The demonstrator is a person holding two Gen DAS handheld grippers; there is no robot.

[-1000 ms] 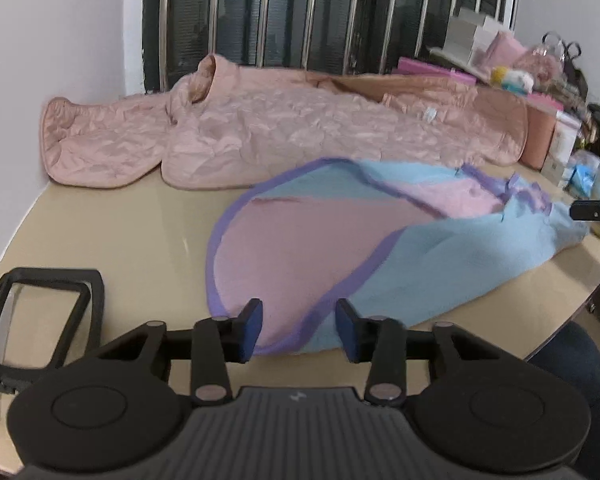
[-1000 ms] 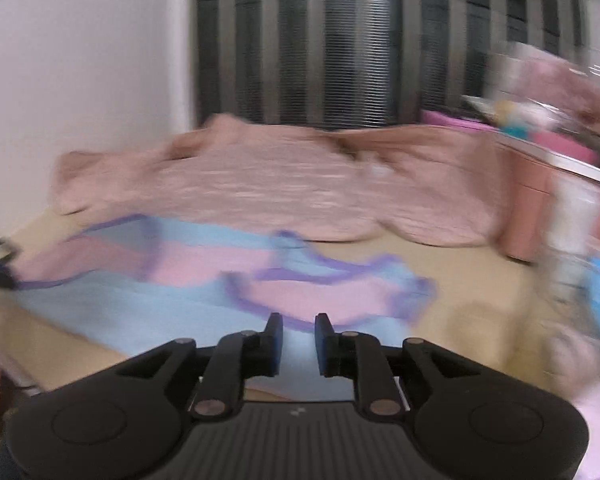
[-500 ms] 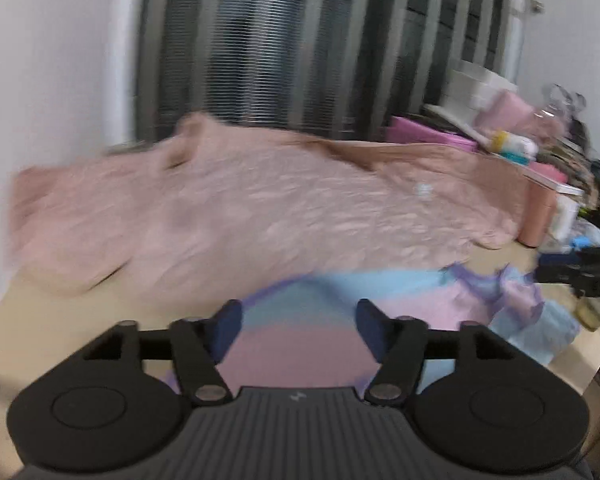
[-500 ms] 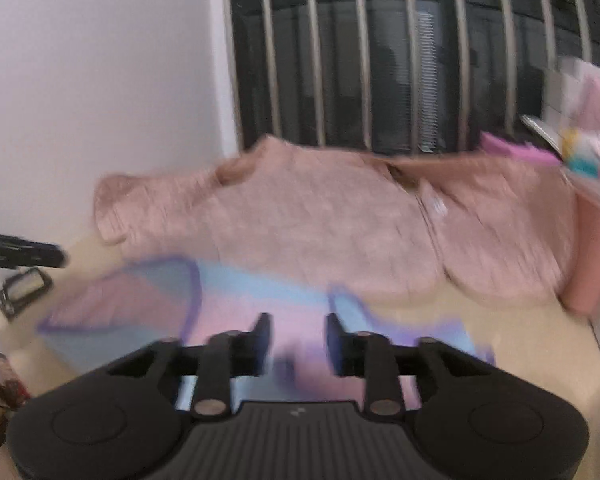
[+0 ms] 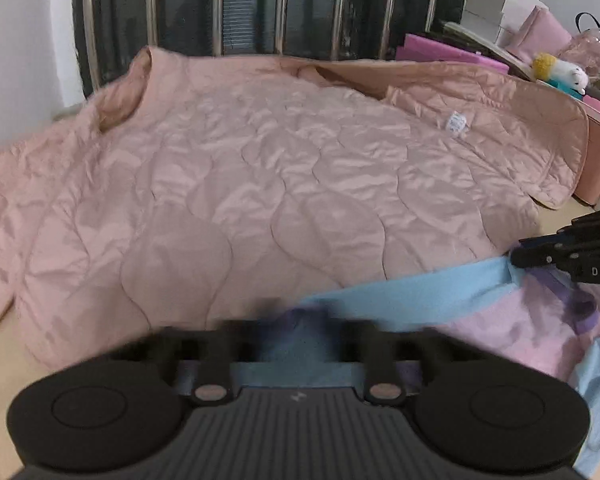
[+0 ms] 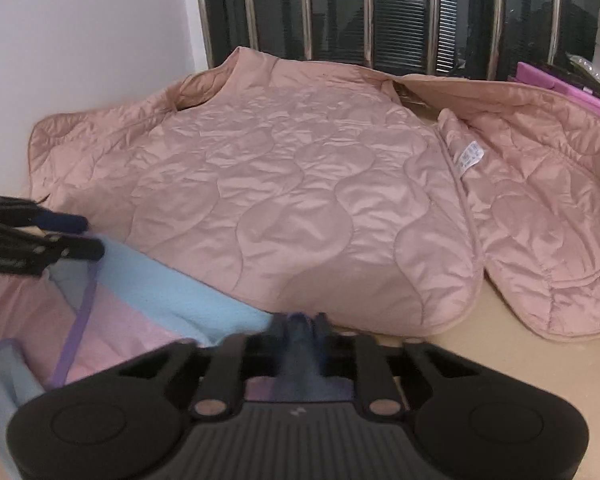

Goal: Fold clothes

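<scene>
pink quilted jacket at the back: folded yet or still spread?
Spread. The pink quilted jacket lies flat across the table, one sleeve out toward the wall, its front flap open beside the care label.

Soft, even indoor light, moderately bright; source can't be told. Window ahead of both grippers is dark, no daylight. Sheen on the quilted jacket, no hard glare. Shadows faint. Left gripper fingertips motion-blurred; right gripper tips smeared too, cloth between them fuzzy. Jacket ahead fairly sharp. Heavy fisheye: window bars bow, dark vignette in the corners, edge detail soft.
</scene>
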